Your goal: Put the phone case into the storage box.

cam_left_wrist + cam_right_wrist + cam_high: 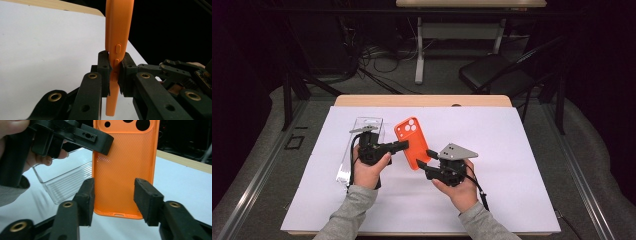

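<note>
Two claws at an orange phone case (411,142) held above the tabletop (512,150), mid-scene. Left claw (404,145) clamped on its edge. Right claw (424,157) parted, jaws flanking the near end, not pressing.

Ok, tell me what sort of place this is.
Probably a lab or recording workspace: a wooden table covered by a white sheet, loose black cables on the grey floor behind, a black folding chair, and dark surroundings.
</note>
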Demonstrator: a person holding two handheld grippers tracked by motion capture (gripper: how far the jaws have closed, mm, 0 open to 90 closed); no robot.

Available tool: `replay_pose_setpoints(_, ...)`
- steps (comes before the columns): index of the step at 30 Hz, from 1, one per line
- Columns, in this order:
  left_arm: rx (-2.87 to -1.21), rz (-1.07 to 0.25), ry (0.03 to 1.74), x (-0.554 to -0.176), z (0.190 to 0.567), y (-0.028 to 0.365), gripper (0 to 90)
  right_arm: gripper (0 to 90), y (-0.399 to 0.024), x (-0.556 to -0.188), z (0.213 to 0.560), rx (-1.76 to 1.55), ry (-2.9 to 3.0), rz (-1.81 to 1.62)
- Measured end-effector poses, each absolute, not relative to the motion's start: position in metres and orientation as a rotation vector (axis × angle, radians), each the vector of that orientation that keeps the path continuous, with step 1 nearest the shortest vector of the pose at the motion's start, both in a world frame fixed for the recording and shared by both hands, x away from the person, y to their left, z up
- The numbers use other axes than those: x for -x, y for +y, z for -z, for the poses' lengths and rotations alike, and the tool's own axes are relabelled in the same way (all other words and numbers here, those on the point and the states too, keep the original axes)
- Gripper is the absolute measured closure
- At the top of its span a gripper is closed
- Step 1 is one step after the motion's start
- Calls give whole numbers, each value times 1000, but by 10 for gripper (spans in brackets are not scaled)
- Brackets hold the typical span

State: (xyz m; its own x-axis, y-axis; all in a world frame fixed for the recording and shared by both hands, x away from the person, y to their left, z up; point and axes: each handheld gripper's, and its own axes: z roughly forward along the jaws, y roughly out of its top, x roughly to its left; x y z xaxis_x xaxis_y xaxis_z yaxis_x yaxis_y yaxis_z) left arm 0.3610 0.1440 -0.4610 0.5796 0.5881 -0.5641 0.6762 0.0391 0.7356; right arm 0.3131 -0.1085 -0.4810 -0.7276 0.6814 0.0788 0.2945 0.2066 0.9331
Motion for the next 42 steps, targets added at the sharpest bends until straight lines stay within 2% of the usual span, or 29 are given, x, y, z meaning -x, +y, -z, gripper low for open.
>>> replay_pose_setpoints(16, -1685, 82, 1000, -361, 453, 160, 814, 441, -131, -319, 467, -920, 2156, -1543)
replay_pose_setpoints(24, -1703, 71, 985, -359, 449, 165, 814, 504, -140, -320, 462, -890, 2147, -1521)
replay_pose_setpoints(37, -1738, 75, 936, -356, 444, 171, 814, 395, -153, -324, 452, -855, 2214, -1651)
replay_pose_setpoints(42, -1754, 81, 923, -355, 444, 169, 814, 386, -155, -325, 451, -842, 2240, -1652)
